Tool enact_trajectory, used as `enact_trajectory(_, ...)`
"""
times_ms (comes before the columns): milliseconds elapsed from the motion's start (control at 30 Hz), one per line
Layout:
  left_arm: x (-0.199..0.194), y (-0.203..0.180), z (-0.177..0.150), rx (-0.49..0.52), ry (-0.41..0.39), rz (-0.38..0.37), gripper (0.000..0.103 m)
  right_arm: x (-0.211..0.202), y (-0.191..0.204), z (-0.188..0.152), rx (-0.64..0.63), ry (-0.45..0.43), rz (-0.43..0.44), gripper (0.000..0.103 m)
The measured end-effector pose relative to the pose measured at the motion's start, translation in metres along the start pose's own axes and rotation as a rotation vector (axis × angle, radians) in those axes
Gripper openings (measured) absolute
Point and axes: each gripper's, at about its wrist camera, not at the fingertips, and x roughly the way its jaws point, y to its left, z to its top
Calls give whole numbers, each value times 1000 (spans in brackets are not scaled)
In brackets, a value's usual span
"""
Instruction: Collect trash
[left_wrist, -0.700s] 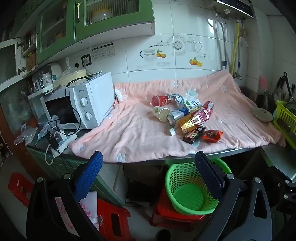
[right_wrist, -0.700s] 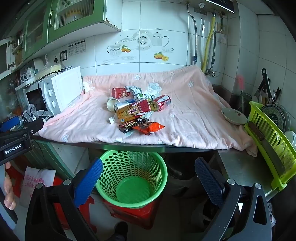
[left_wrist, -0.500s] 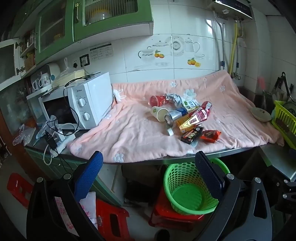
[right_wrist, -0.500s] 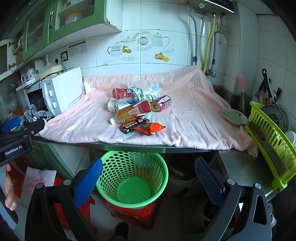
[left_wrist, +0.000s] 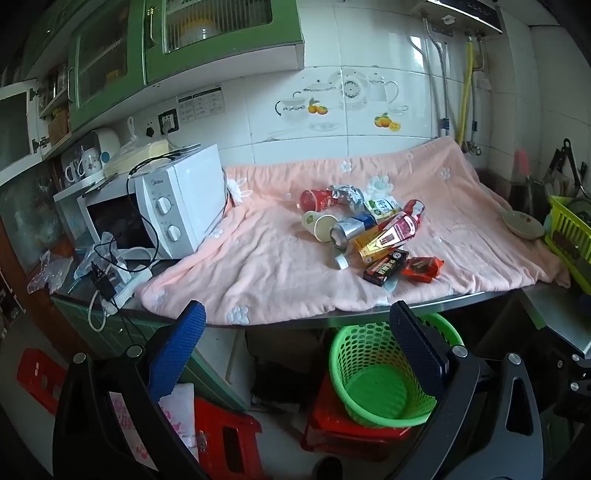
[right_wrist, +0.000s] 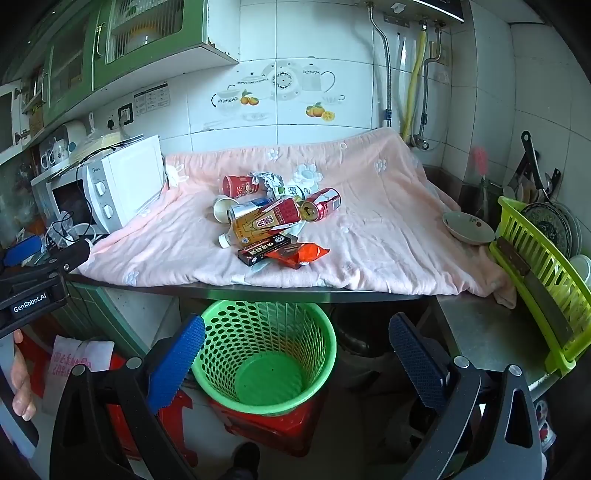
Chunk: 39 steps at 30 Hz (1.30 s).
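A heap of trash (left_wrist: 364, 232) (right_wrist: 273, 218) lies on the pink cloth (left_wrist: 266, 258) (right_wrist: 376, 229) over the counter: red cans, a paper cup, a yellow bottle, a black box, an orange wrapper. A green mesh basket (left_wrist: 384, 373) (right_wrist: 266, 350) stands on a red stool below the counter edge, with nothing in it. My left gripper (left_wrist: 295, 328) is open and hangs well in front of the counter. My right gripper (right_wrist: 297, 338) is open too, above the basket, apart from the trash. The left gripper's body (right_wrist: 33, 277) shows at the right wrist view's left edge.
A white microwave (left_wrist: 177, 203) with cables stands left of the cloth. A bowl (right_wrist: 467, 227) and a yellow-green dish rack (right_wrist: 543, 266) sit to the right. Red stools (left_wrist: 221, 439) stand on the floor. A person's hand (right_wrist: 20, 384) shows low left.
Both grippers have drifted slightly, so the counter and trash sit a little differently in each view. Both stay open and nothing was picked up.
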Motion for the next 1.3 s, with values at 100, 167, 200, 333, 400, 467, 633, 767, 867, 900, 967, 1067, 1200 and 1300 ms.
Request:
enact_trajectory(100,2,2,-1,-6,4,-2,98,2,-1,-1,-4,-1,9,97)
enact_trajectory(167,3,3,-3,-5,4,-2,98,2,2,-1,-13,-2,4,97)
enact_trajectory(200,4,3,-3,-5,4,0,98,3,2,-1,-14,-2,7,97)
enact_trajectory(333,4,4,-4,-8,3,0,98,3,3,-1,-16,-2,8,97)
enact_trajectory(400,4,4,-5,-8,4,-1,98,3,4,0,-17,-3,9,97)
enact_trajectory(467,5,4,-5,-8,5,0,98,2,3,0,-18,-3,10,97)
enact_trajectory(633,6,4,-6,-6,6,-1,98,2,4,-1,-17,-2,9,97)
enact_trajectory(767,6,4,-6,-6,6,-1,98,2,4,-1,-18,-3,10,97)
enact_trajectory(867,6,4,-6,-6,6,0,98,2,5,-1,-18,-2,11,97)
enact_trajectory(900,6,4,-6,-5,7,-1,98,2,5,-1,-18,-1,14,97)
enact_trajectory(967,6,4,-6,-6,8,-2,98,3,6,-1,-21,-2,12,97)
enact_trajectory(1067,6,4,-5,-6,7,-1,98,4,7,-1,-20,-1,15,97)
enact_trajectory(1200,7,3,-5,-6,8,1,98,5,8,-1,-22,1,15,97)
enact_trajectory(1300,7,3,-5,-7,8,2,98,5,7,-1,-21,0,16,97)
